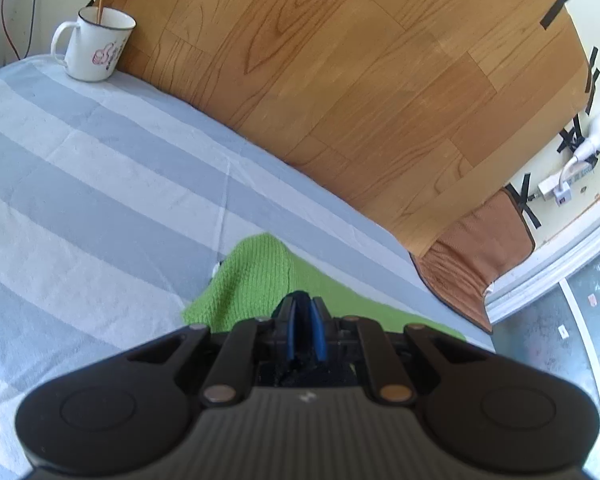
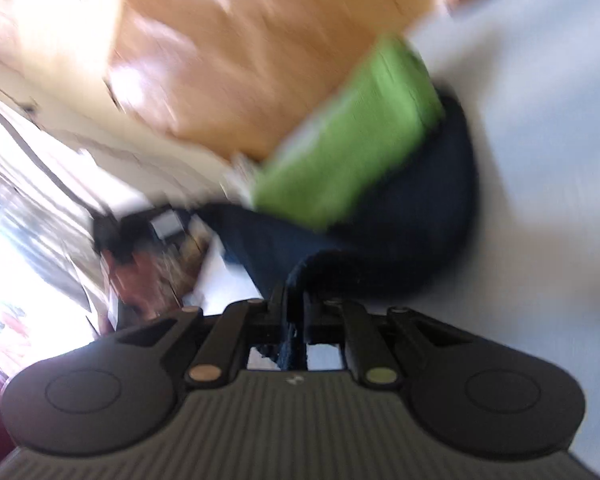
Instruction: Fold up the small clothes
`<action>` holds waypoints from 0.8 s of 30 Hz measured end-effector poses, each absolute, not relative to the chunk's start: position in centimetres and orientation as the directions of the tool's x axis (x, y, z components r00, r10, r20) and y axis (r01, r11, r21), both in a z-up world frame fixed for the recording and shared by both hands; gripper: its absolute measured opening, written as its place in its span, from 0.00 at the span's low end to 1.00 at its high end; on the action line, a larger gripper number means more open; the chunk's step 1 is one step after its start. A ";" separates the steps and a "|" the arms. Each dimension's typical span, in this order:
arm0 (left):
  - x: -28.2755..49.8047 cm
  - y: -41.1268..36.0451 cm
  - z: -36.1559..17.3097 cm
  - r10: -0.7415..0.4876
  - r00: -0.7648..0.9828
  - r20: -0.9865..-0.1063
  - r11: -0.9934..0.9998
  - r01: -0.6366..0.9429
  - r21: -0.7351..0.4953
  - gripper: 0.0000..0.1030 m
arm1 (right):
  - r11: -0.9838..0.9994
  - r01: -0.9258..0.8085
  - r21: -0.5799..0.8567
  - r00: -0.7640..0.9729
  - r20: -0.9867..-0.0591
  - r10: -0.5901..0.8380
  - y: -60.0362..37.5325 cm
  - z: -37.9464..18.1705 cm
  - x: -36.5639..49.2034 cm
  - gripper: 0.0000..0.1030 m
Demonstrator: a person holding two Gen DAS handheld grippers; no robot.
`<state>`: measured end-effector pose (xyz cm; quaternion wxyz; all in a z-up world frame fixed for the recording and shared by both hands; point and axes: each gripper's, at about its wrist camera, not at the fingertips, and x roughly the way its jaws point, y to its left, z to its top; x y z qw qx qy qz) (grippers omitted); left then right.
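Both grippers, left [image 1: 303, 312] and right [image 2: 296, 300], pinch the dark garment's [image 2: 420, 216] near edge on the striped worktop [image 1: 100, 184], green cloth [image 1: 256, 276] beyond; mid-fold, next carry that edge across evenly

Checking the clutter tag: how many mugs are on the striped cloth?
1: a white mug at the far left edge of the striped cloth, against the wooden panel. Others may be out of frame.

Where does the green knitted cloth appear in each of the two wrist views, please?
Left wrist: the green knitted cloth lies low centre, just beyond the left tongs.
Right wrist: it sits blurred, upper right of centre, on a dark navy garment.
Shared landmark: the wood-grain board behind, blurred in the right view.
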<state>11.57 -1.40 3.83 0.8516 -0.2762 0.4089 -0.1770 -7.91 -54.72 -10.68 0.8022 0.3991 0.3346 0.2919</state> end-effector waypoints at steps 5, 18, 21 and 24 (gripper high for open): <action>13.8 -1.1 4.2 -0.493 0.652 -0.576 0.769 0.017 -0.640 0.09 | 0.485 -0.127 0.865 0.795 -0.204 0.572 -57.8 -9.5 0.7 0.11; 14.2 0.6 0.5 -0.355 0.650 -0.672 0.812 -0.143 -0.566 0.26 | 0.694 -0.021 0.720 0.912 -0.270 0.308 -56.3 -10.7 1.9 0.32; 13.9 -1.0 0.6 -0.331 0.657 -0.678 0.854 -0.096 -0.511 0.39 | 0.647 0.012 0.763 0.942 -0.224 0.248 -57.5 -10.7 1.8 0.36; 13.4 -2.8 0.2 -0.328 0.647 -0.688 0.886 -0.042 -0.462 0.40 | 0.650 -0.019 0.760 0.938 -0.212 0.275 -57.0 -10.5 1.6 0.36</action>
